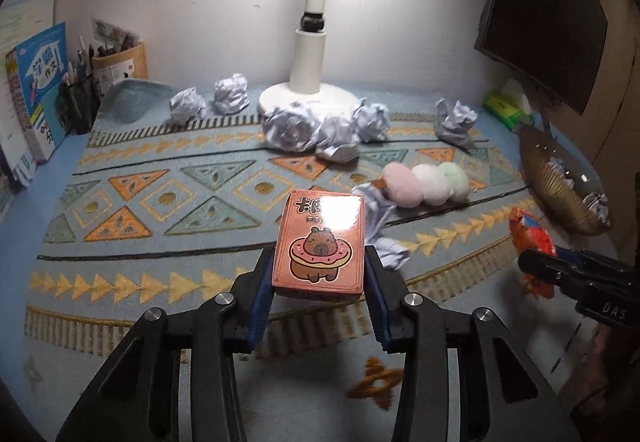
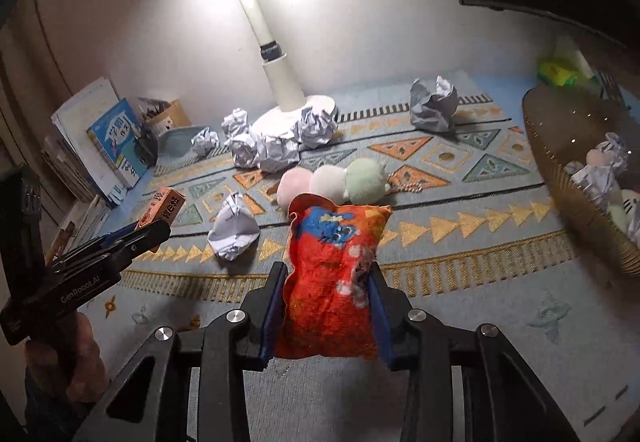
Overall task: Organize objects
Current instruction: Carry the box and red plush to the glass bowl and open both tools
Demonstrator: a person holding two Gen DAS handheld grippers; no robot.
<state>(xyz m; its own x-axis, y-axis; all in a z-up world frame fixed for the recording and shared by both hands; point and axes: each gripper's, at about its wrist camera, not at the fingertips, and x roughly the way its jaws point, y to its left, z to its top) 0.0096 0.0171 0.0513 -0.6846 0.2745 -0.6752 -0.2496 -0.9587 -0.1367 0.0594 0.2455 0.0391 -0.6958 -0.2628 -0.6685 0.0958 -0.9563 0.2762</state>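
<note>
My left gripper (image 1: 320, 262) is shut on an orange card box (image 1: 320, 242) with a capybara in a donut on its lid, held above the patterned mat. The box also shows in the right wrist view (image 2: 162, 210), in the left gripper (image 2: 152, 232). My right gripper (image 2: 329, 274) is shut on a crumpled red and orange snack bag (image 2: 330, 282), held above the mat. The bag (image 1: 530, 238) and right gripper (image 1: 536, 262) show at the right of the left wrist view.
Several crumpled paper balls (image 1: 292, 128) lie around the white lamp base (image 1: 308, 98). A pink, white and green plush (image 2: 332, 182) lies mid-mat, one paper ball (image 2: 232, 232) beside it. A wicker basket (image 2: 568, 202) with paper and plush stands right. Books (image 1: 40, 90) and a pen holder (image 1: 80, 102) stand left.
</note>
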